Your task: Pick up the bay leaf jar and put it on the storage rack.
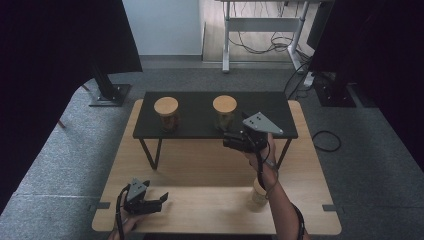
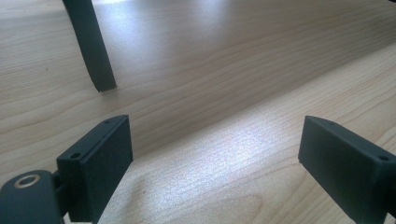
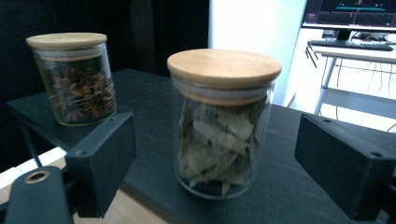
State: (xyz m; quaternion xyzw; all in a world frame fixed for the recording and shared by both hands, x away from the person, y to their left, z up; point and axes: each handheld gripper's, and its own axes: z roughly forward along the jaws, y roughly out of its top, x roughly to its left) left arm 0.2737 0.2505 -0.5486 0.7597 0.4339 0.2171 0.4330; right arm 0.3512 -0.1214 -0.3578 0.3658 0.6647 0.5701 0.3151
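My right hand-held gripper [image 3: 215,154], jaws apart and empty, points straight at the upright bay-leaf jar [image 3: 223,123] on the black shelf [image 3: 289,186] just ahead, between the jaw lines; left hand-held gripper [image 1: 150,202] idles open, well apart.

Ahead of my right gripper [image 3: 212,163] the leaf jar [image 3: 223,123] stands in the open gap between the jaws, clear on both sides. The spice jar [image 3: 74,77] sits well apart. My left gripper [image 2: 212,158] faces bare table [image 2: 233,70], one shelf leg [image 2: 91,46] off to the side.
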